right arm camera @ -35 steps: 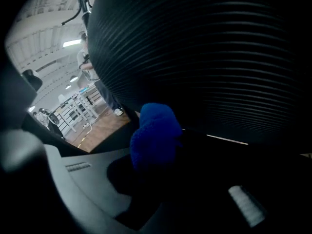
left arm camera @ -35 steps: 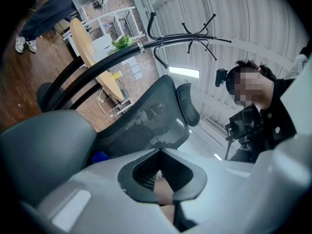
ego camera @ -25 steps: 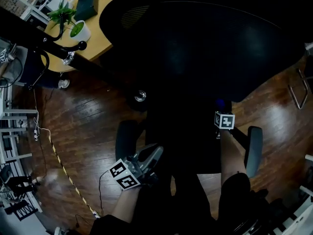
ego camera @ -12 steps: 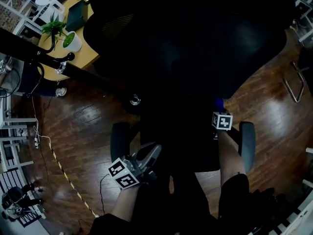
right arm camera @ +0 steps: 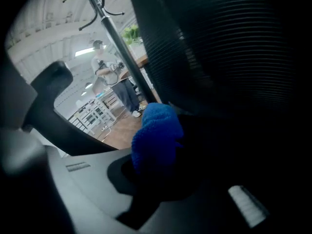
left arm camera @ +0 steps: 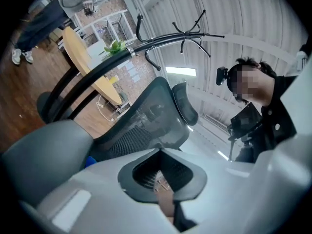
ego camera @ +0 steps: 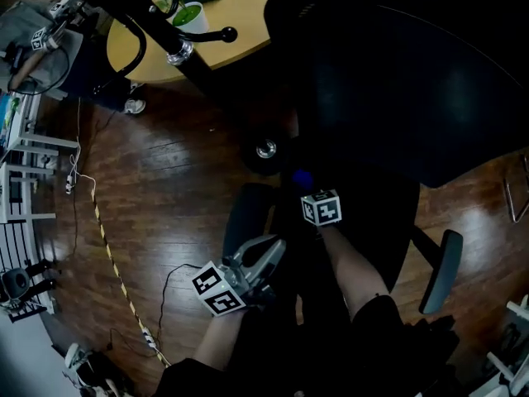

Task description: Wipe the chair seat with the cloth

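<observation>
Right tongs (ego camera: 302, 184) closed on a bunched blue cloth (right arm camera: 155, 133), I work low over the dark chair seat (ego camera: 382, 209), close to the armrest (ego camera: 246, 213) on my left; whether cloth meets seat is lost in shadow. The cloth looks soft, light and plush — likely to squash and drag, best gripped at its bunched middle. Left tongs (ego camera: 266, 253) hang closed, empty, off the seat's edge. Armrests and backrest (ego camera: 397, 81) fence the seat — strokes fit only between them.
</observation>
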`<state>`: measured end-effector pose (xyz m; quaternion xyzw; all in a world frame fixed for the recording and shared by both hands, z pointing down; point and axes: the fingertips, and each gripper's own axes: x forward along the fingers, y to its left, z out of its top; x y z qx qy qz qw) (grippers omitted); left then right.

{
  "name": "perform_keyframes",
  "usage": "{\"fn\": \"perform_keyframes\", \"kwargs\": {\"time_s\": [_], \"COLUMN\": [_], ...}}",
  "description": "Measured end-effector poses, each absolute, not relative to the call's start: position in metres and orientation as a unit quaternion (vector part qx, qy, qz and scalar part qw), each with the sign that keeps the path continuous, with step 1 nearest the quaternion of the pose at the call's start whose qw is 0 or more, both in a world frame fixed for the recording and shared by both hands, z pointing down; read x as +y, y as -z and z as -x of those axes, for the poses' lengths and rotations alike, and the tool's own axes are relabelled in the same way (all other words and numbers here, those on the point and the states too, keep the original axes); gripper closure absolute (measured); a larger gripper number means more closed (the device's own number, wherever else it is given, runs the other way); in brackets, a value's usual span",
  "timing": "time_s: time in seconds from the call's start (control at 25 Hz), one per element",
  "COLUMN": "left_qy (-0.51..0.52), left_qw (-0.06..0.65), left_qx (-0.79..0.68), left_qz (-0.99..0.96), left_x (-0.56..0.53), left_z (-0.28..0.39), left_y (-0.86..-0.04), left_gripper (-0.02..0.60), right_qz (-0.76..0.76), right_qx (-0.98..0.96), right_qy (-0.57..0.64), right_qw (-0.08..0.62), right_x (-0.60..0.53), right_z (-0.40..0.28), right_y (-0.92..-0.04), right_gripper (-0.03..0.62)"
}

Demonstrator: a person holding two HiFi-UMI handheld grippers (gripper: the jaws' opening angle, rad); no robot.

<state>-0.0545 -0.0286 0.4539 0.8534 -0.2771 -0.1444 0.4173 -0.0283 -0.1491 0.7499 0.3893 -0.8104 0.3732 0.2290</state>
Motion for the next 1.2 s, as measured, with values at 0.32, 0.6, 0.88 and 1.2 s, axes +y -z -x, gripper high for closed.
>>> {"fn": "perform_keyframes", "kwargs": {"time_s": [0.32, 0.6, 0.88, 1.2], "left_qy": [0.144, 0.123, 0.094, 0.092], "left_qw": [0.423, 0.426, 0.427, 0.425], "left_qx": [-0.271, -0.228, -0.171, -0.163], "left_qz": [-0.853, -0.867, -0.883, -0.885], "left_x": [-0.025, -0.026, -0.035, -0.042], "left_z": [0.070, 0.033, -0.003, -0.022], "left_y": [-0.464, -0.459, -0.459, -0.449], "left_gripper": [0.589, 0.590, 0.591, 0.590], "right_qz": [-0.416, -0.533, -0.644, -0.676], "right_qx": [-0.803, -0.710, -0.605, -0.582], "right_qy": [-0.355, -0.382, -0.404, -0.383], "right_qw": [0.237, 0.255, 0.238, 0.240], "right_x": [-0.147, -0.117, -0.053, -0.035], "right_z": [0.025, -0.138, -0.302, -0.345], "right_y": [-0.765, -0.784, -0.762, -0.749], "right_gripper": [0.557, 0.557, 0.557, 0.557]}}
